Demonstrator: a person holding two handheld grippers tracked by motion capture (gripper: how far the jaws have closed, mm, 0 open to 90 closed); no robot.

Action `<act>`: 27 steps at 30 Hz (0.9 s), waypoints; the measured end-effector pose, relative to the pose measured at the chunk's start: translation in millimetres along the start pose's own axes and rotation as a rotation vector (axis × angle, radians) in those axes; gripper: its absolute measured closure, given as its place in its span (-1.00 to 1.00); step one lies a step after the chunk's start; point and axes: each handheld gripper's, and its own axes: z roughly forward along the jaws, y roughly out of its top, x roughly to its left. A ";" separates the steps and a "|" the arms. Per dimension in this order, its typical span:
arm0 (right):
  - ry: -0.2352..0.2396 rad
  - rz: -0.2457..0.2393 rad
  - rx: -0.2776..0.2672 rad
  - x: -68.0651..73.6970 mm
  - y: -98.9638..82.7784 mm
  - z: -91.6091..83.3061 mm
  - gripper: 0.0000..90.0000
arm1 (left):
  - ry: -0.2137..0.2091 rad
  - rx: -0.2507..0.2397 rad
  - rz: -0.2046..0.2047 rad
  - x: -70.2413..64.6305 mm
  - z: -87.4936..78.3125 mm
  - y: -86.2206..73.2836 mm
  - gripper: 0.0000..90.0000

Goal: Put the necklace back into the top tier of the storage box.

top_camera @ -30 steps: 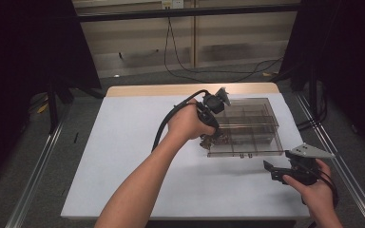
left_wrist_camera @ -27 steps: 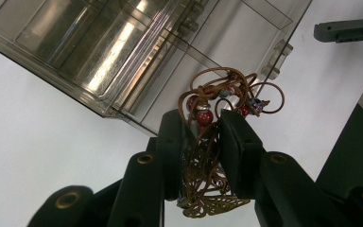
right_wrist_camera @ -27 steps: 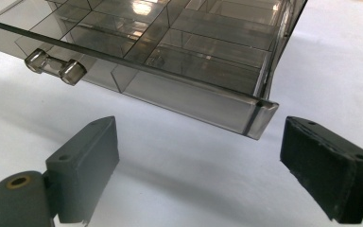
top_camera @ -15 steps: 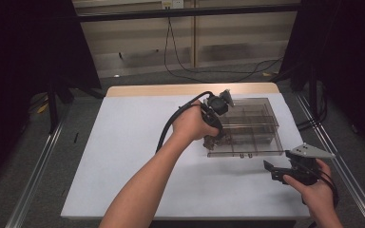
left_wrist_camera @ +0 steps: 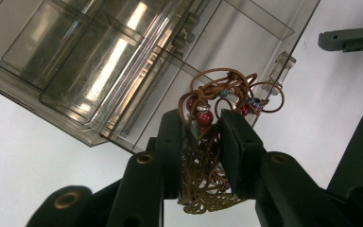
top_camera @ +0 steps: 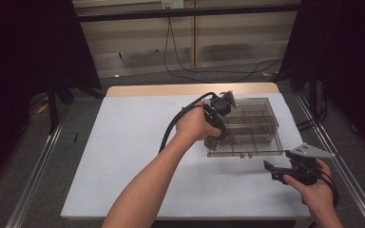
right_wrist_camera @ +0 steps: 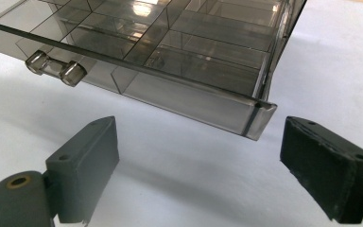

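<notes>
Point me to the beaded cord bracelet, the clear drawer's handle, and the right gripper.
Bracelet (left_wrist_camera: 207, 116), left gripper view, on the red bead between the pads.
Drawer handle (right_wrist_camera: 56, 69), right gripper view, on the clear bar between its two knobs.
Right gripper (right_wrist_camera: 199, 165), right gripper view, midway between its open jaws.

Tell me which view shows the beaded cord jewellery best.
The left gripper view: the beaded cord jewellery sits close up, pinched between the left gripper fingers, red beads clear. In the high view it is a small dark clump under the hand.
</notes>
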 end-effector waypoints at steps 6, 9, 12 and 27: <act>0.001 0.000 0.001 -0.6 -0.1 0.0 -0.74 | -0.007 -0.005 0.009 -0.2 -0.5 2.3 0.57; 0.001 0.000 0.001 -0.7 -0.2 0.1 -0.74 | -0.005 -0.009 0.014 -0.9 -0.9 3.6 0.57; 0.001 0.001 0.001 -0.8 -0.1 0.0 -0.74 | -0.005 -0.013 0.009 -2.2 0.0 4.6 0.57; 0.002 0.000 0.001 -0.8 -0.1 -0.1 -0.73 | 0.007 -0.036 0.026 1.0 11.5 6.2 0.56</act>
